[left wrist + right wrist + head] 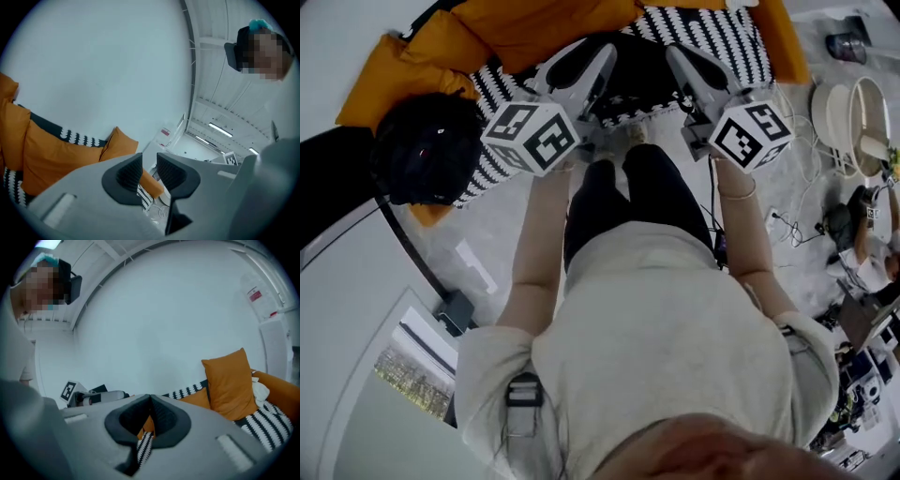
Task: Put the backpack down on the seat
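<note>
The black backpack (427,150) lies on the left end of the orange sofa (534,28), beside the black-and-white patterned throw (722,37) that covers the seat. Neither gripper touches it, and neither gripper view shows it. My left gripper (581,61) hangs over the throw, well to the right of the backpack; its jaws (149,161) stand a little apart with nothing between them. My right gripper (694,61) is beside it, further right. Its fingertips (150,401) meet, and nothing is held. Both point towards the sofa's orange cushions (229,383).
My legs (628,197) stand just before the sofa's front edge. Cables (792,225) run over the floor at the right, near a round white table (848,112) and another person (872,244). A framed picture (417,366) lies at the lower left beside a black curved rail (403,244).
</note>
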Demonstrator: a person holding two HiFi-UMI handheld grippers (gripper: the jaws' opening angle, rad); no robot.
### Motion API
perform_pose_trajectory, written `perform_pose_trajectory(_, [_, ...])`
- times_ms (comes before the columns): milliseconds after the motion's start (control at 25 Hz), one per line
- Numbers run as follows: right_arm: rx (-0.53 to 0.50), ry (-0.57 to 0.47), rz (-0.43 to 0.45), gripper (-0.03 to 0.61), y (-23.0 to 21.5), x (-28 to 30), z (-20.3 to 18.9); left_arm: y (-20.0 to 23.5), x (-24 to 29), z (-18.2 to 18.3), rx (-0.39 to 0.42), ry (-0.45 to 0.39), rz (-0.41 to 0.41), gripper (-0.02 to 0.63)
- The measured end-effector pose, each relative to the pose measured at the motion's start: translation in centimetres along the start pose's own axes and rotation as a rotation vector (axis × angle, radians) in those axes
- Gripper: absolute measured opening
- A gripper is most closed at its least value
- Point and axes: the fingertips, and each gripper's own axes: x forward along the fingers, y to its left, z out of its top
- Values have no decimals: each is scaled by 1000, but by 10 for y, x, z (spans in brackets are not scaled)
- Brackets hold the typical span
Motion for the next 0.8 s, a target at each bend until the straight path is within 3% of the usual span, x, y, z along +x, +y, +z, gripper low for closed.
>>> perform_pose_trajectory(160, [-11, -50, 68, 3, 28, -7, 28, -23, -9, 28, 37, -58, -46, 55])
perform_pose_trajectory(280, [-15, -49, 118, 3, 47, -9, 40, -39, -12, 39, 54, -52, -92, 21])
perform_pose_trajectory(440, [-24, -58, 162, 3, 67, -13, 56, -57, -13, 51, 89, -43, -147, 9])
perform_pose_trajectory(680, [-162, -88, 237, 3, 94, -20, 75, -80, -17, 64, 104, -52, -199, 6])
perform_pose_trajectory(800, [-142, -122, 236, 3, 99, -25, 87, -91, -21, 72, 99, -68, -213, 6])
